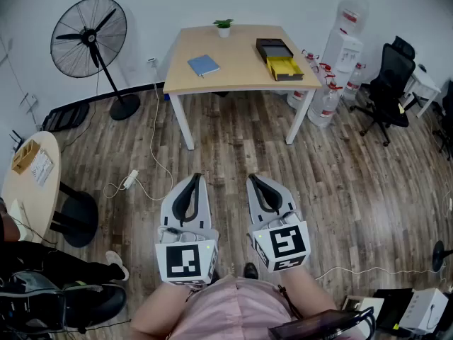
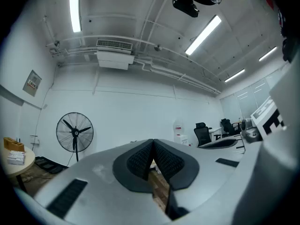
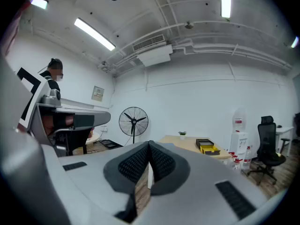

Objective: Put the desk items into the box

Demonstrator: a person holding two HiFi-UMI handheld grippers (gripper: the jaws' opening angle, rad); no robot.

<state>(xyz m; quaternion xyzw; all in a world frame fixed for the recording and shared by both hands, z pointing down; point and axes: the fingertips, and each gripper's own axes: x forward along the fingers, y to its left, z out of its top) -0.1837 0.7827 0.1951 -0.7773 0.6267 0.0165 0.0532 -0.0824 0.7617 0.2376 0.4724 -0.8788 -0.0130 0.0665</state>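
Note:
A wooden desk (image 1: 233,66) stands across the room from me. On it lie a blue notebook (image 1: 204,65), a small potted plant (image 1: 224,27), a black box (image 1: 274,49) and a yellow tray (image 1: 284,67). My left gripper (image 1: 189,180) and right gripper (image 1: 256,180) are held close to my body over the wood floor, far from the desk. Both are shut with nothing between the pads. The right gripper view shows the desk (image 3: 187,145) with the yellow tray (image 3: 209,149) in the distance.
A standing fan (image 1: 92,37) is left of the desk. A water dispenser (image 1: 345,44) with bottles and a black office chair (image 1: 388,83) are to its right. A round table (image 1: 32,179) sits at my left, and a cable with a power strip (image 1: 131,179) lies on the floor.

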